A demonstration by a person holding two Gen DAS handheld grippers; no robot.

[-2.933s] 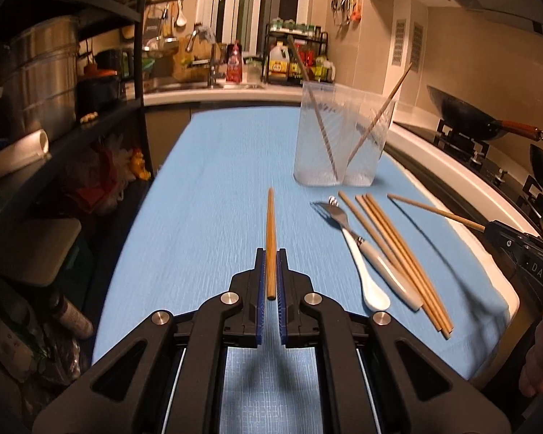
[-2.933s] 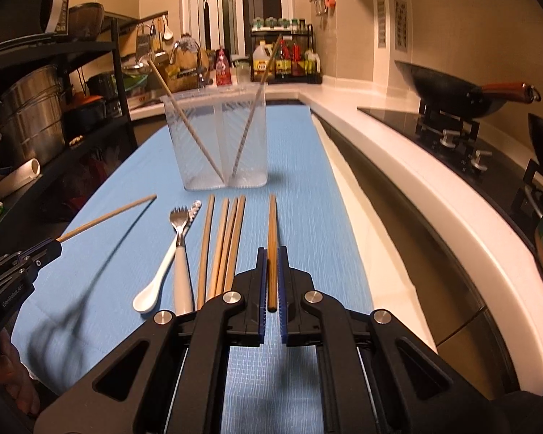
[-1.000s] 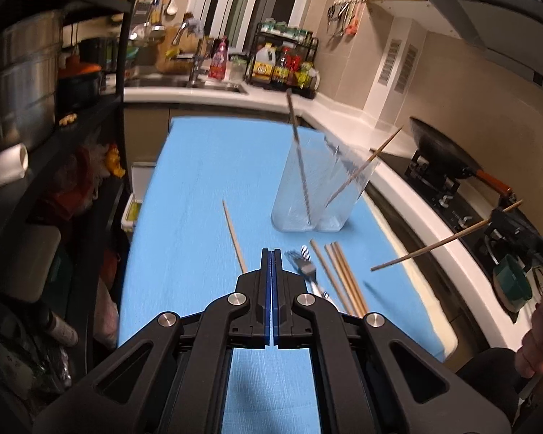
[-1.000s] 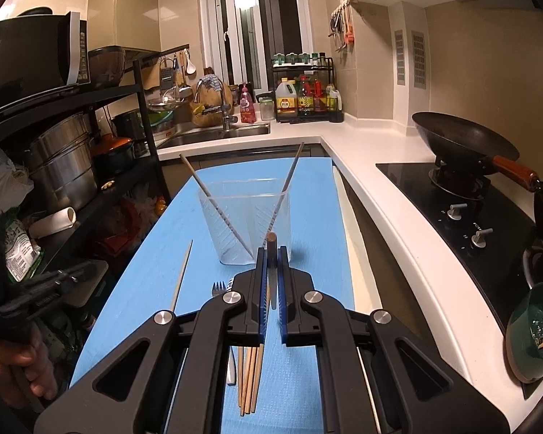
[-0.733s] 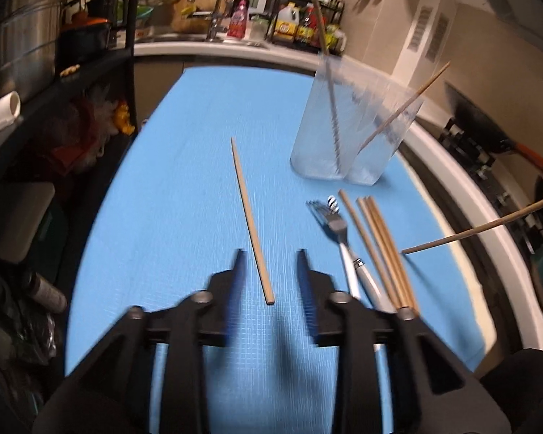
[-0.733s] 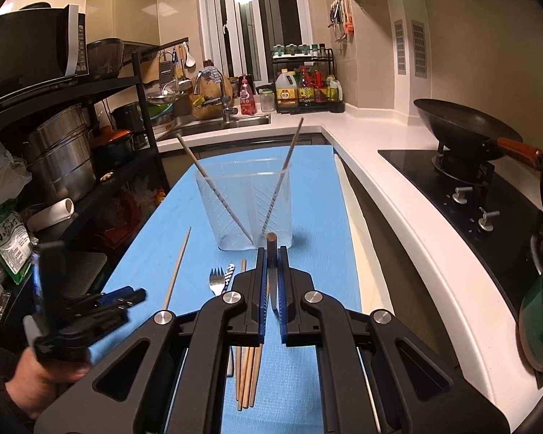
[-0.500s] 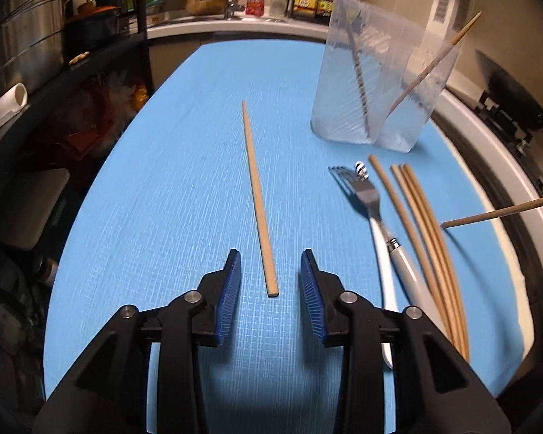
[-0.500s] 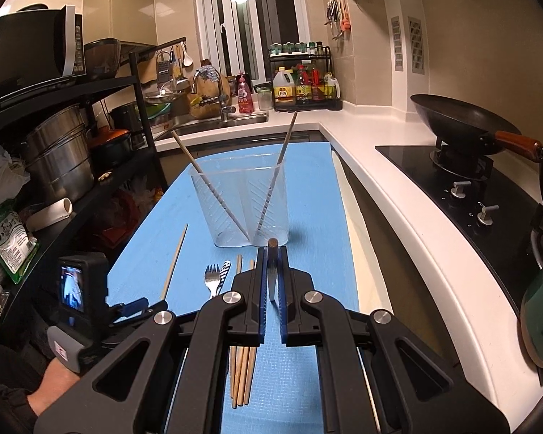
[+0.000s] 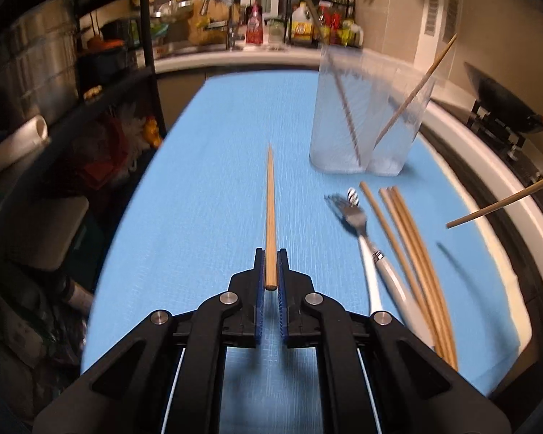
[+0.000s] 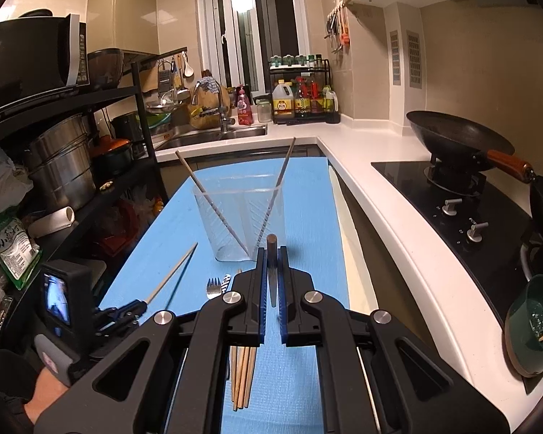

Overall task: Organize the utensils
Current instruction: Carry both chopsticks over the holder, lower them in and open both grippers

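Note:
My left gripper (image 9: 271,255) is shut on the near end of a wooden chopstick (image 9: 270,213) that lies along the blue mat (image 9: 206,188). My right gripper (image 10: 271,253) is shut on another chopstick (image 10: 272,244), held up above the mat in front of the clear plastic holder (image 10: 240,222). The holder (image 9: 365,123) has two chopsticks leaning in it. A fork (image 9: 354,217), a white-handled spoon and several chopsticks (image 9: 412,253) lie on the mat right of my left gripper. The right gripper's chopstick tip (image 9: 503,200) shows in the left wrist view.
A black shelf rack (image 10: 72,166) with steel pots stands left of the mat. A white counter (image 10: 380,188) with a hob and a wok (image 10: 456,141) runs along the right. A sink (image 10: 213,137) and bottles stand at the back. A green bowl (image 10: 535,322) sits near right.
My left gripper came down over the lone chopstick on the mat, opened, then closed on its near end. My right gripper stayed raised, holding its chopstick, and shifted slightly toward the holder.

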